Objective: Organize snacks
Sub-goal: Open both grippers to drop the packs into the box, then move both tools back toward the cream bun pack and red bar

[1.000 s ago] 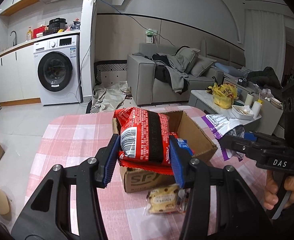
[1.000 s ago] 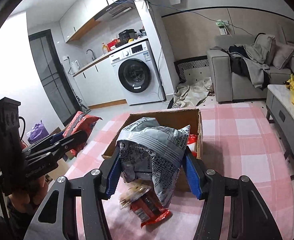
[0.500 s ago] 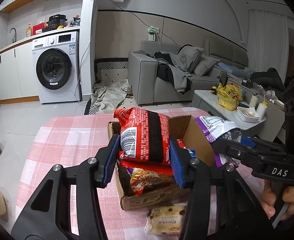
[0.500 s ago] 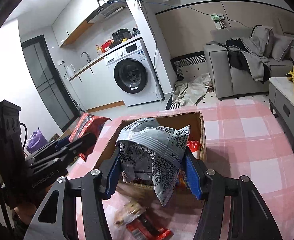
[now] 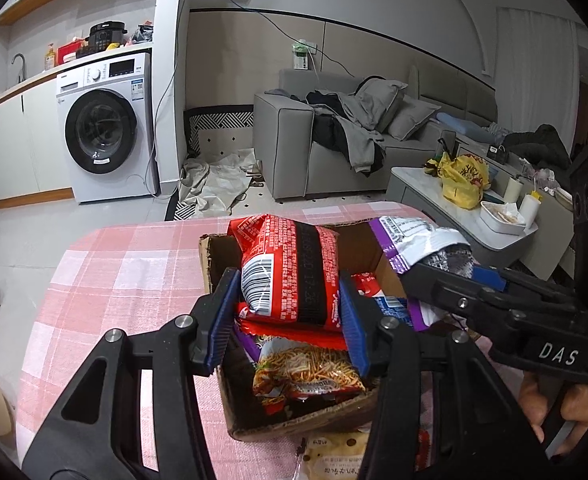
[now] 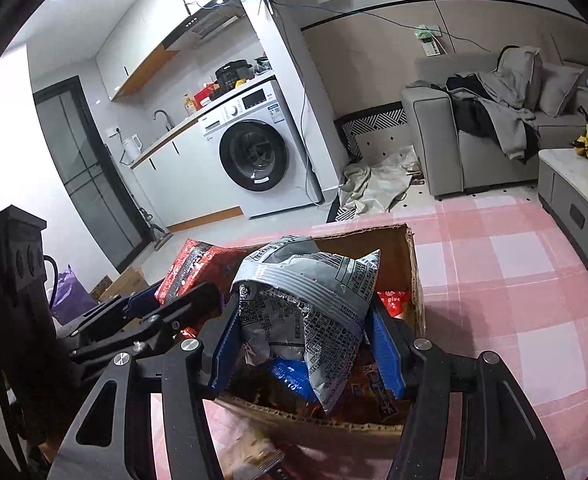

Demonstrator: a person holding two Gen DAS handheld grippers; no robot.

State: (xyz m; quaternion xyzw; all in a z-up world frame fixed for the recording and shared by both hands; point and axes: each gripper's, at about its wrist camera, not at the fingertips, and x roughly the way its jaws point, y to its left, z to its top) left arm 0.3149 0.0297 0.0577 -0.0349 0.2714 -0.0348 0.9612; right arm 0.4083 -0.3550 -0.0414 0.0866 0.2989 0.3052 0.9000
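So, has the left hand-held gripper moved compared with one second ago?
Yes. The left hand-held gripper, holding the red snack packet, has come forward over the cardboard box, whose near wall now lies lower in the left wrist view.

Cookie packet [image 5: 336, 456] cut off, perhaps under box [image 5: 294, 424].

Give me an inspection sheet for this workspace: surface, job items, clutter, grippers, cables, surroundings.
Surface: table under pink plaid cloth.
Job's things: open cardboard box holding several snack packets; red snack bag and grey snack bag held over it.
Clutter: cookie packet on the cloth in front of the box.
Grippers: left gripper shut on the red snack bag; right gripper shut on the grey snack bag.
Cables: blue wire along the wall.
Surroundings: washing machine, grey sofa, coffee table.
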